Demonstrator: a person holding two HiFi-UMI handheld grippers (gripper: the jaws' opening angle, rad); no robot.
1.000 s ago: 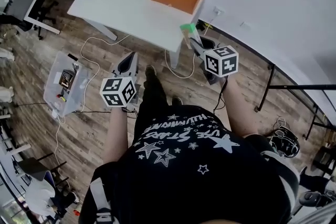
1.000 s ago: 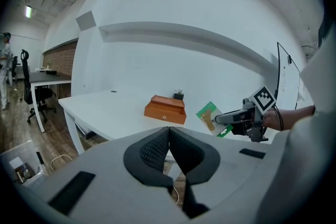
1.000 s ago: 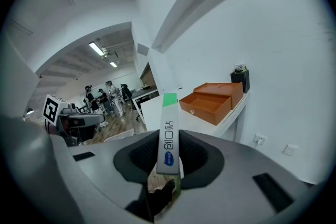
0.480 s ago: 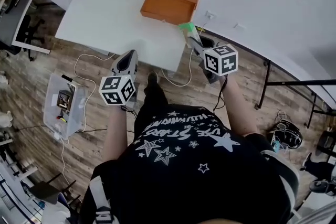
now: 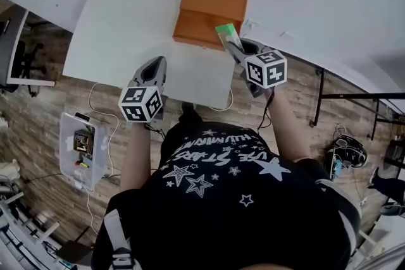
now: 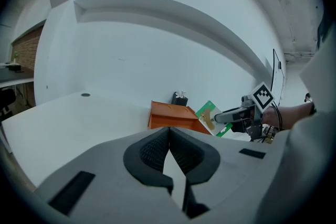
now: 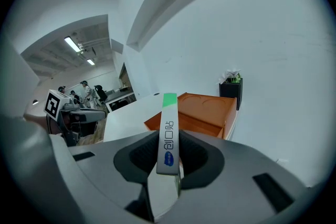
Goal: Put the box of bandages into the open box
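Box of bandages (image 5: 226, 34) clamped in right claw (image 5: 235, 52) beside orange open box (image 5: 212, 4); left claw (image 5: 155, 66) closed, empty

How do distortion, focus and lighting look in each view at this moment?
Head view: evenly lit and sharp; the white table has slightly bowed edges. Left gripper view: heavy fisheye with a black rim and a cool, dim cast; the orange box is sharp. Right gripper view: same fisheye; the bandage box close to the lens is legible, its nearest end soft.
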